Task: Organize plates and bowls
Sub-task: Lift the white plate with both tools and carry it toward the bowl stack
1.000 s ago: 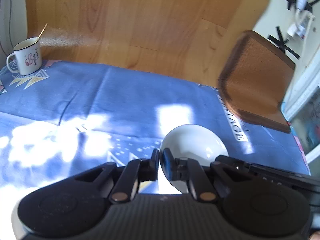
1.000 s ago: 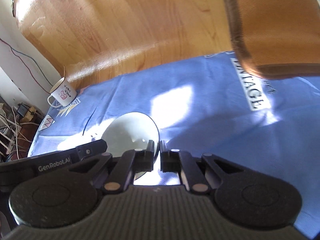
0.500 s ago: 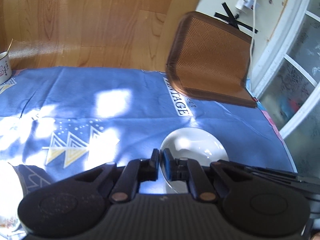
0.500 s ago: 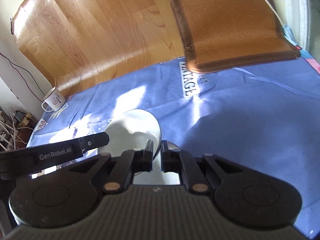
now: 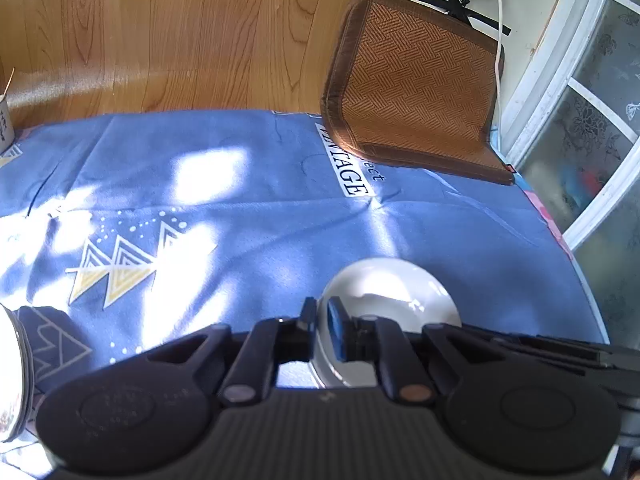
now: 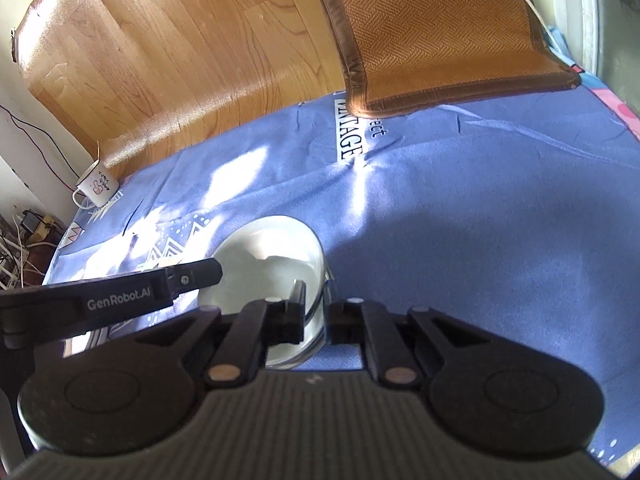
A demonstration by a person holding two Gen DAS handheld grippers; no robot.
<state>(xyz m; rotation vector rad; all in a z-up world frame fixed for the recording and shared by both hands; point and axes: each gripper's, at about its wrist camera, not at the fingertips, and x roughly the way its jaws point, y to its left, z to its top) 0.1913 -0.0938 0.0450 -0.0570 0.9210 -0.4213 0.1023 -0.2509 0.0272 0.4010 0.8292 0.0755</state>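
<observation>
A small white ceramic bowl (image 5: 390,300) is sitting low and centre-right in the left wrist view, above a blue printed tablecloth (image 5: 248,216). The left gripper (image 5: 322,318) is clenching the bowl's near-left rim between its two black fingers, one inside the bowl and one outside.

In the right wrist view the same white bowl (image 6: 264,256) is lying just left of centre. The right gripper (image 6: 316,308) is straddling the bowl's right rim, and its jaws have just been opening slightly; a narrow gap is showing between the fingers, and whether the pads are pressing on the rim cannot be told. The left gripper's black finger, lettered "GenRobot.AI" (image 6: 120,300), is reaching in from the left edge to the bowl's far side.

A brown woven mat (image 5: 416,88) is lying at the upper right, overlapping the cloth's far edge. A white enamel mug (image 6: 95,190) is standing at the cloth's far-left corner. The rim of a white plate (image 5: 10,376) is showing at the lower-left edge of the left view.
</observation>
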